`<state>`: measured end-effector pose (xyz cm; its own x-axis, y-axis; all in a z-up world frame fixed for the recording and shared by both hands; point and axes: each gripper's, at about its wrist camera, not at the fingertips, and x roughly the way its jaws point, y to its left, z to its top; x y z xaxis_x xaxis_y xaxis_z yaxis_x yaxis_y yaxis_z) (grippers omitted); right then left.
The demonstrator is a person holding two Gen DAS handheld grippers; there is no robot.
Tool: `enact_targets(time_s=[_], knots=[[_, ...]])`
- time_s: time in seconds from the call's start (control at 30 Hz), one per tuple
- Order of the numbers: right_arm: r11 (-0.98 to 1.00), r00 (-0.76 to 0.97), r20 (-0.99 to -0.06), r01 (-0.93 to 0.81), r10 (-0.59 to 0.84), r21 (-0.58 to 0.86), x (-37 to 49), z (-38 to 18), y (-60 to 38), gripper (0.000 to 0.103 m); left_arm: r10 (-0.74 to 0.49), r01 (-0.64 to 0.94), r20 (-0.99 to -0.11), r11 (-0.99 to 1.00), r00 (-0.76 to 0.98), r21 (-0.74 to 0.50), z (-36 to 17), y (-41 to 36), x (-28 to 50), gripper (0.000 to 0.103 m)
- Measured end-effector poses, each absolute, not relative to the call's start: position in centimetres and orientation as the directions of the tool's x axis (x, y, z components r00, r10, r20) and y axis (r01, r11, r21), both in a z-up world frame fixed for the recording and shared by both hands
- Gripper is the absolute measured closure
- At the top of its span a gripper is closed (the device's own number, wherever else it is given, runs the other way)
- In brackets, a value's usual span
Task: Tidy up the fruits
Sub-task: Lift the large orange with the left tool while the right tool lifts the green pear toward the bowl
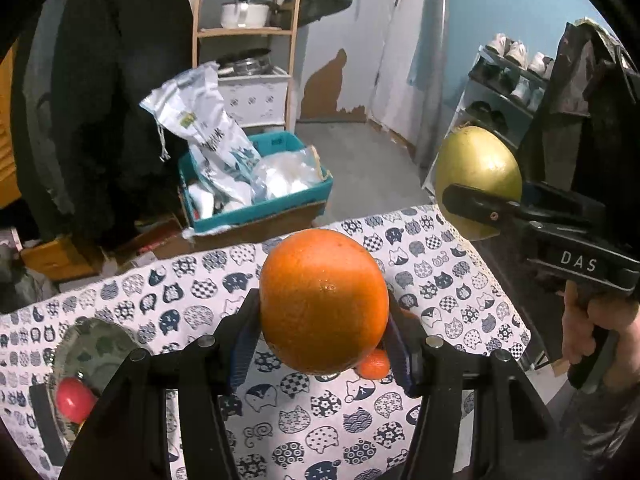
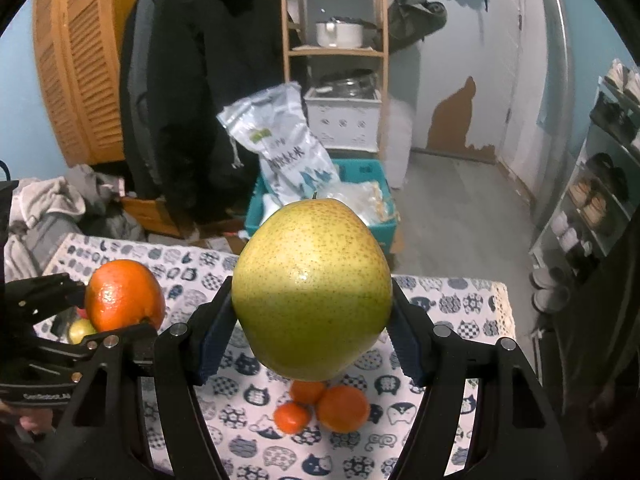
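Left tongs (image 1: 322, 344) clamping orange (image 1: 323, 300), right tongs (image 2: 311, 336) clamping pear (image 2: 311, 288), stem end up

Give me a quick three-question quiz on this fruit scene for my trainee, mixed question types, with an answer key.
1. True or false: the left hand-held gripper is shut on the orange.
2. Which fruit does the right hand-held gripper hold? A) red apple B) green pear C) banana
3. Fill in: in the right wrist view, ___ small tangerines lie on the cat-print tablecloth below the pear.

Key: 1 true; 2 B; 3 three
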<state>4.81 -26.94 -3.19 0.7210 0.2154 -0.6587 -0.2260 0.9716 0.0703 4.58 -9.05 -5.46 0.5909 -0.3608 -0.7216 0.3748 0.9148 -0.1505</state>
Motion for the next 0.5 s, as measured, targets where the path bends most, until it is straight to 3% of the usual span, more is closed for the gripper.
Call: enact_targets(time_s=[0.5], knots=[[0.944, 0.715, -0.632, -0.318, 0.3, 0.088, 4.2, -1.3, -22.4, 0.033, -0.357, 0.333, -0.691, 0.926, 0.629, -0.175, -3.5, -4.8, 3.0, 0.045]])
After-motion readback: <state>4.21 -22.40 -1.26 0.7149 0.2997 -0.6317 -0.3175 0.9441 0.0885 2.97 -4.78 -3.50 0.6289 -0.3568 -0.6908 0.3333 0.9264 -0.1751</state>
